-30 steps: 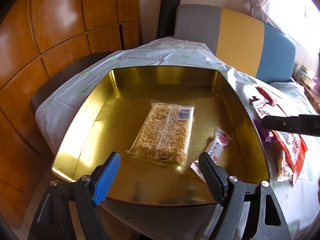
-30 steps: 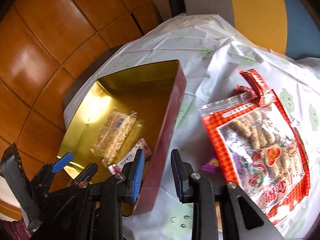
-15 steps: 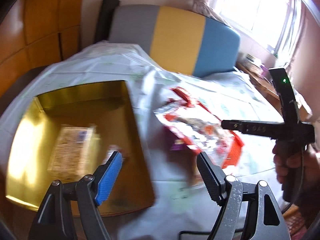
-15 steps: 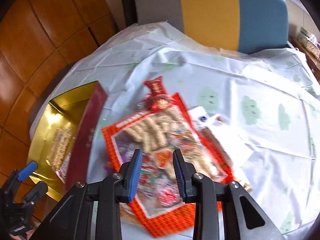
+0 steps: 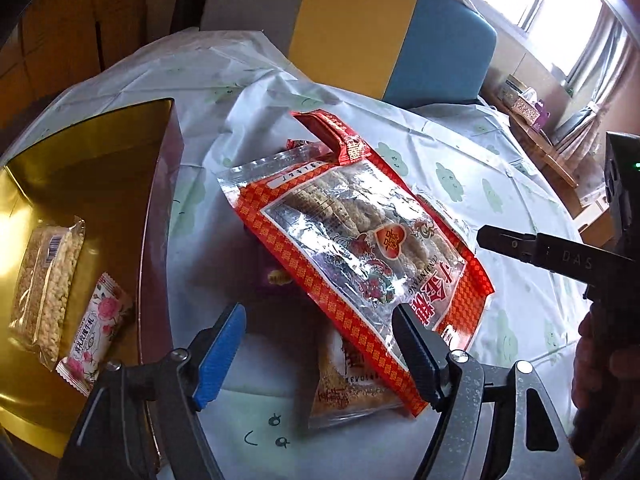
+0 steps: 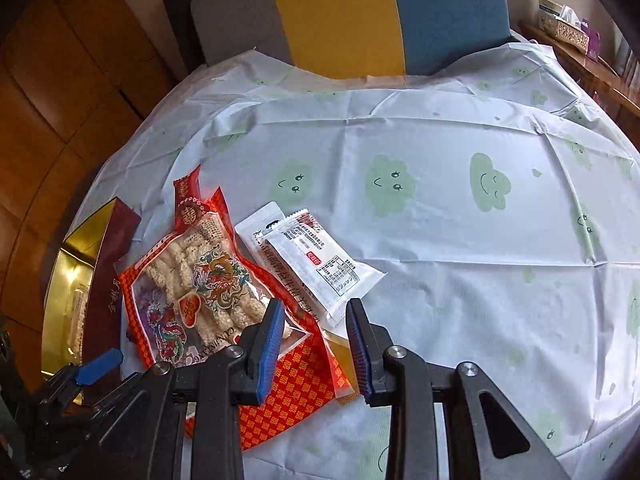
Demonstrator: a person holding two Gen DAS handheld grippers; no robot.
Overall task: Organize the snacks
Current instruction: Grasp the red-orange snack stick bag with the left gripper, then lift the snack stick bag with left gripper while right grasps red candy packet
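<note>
A gold tin (image 5: 80,184) with a maroon wall stands at the left and holds a puffed-rice bar (image 5: 44,280) and a pink rose packet (image 5: 96,340). To its right a big red bag of rice sticks (image 5: 360,248) lies over a clear packet (image 5: 344,384) and a purple candy (image 5: 276,276). My left gripper (image 5: 316,356) hovers above the bag's near end. Its jaws stand wide and are opening, with nothing pressed between them. My right gripper (image 6: 316,344) hangs over the bag's (image 6: 192,280) right edge beside two white packets (image 6: 320,264), open by a narrow gap, holding nothing.
A white tablecloth with green clouds (image 6: 480,240) covers the round table. Behind it stands a grey, yellow and blue chair (image 5: 360,32). A tissue box (image 6: 568,20) sits on a wooden shelf at the far right. Wooden panels line the left.
Both grippers have swung right, from over the tin to over the pile of packets. The right gripper's jaws have parted slightly. Nothing was picked up.
</note>
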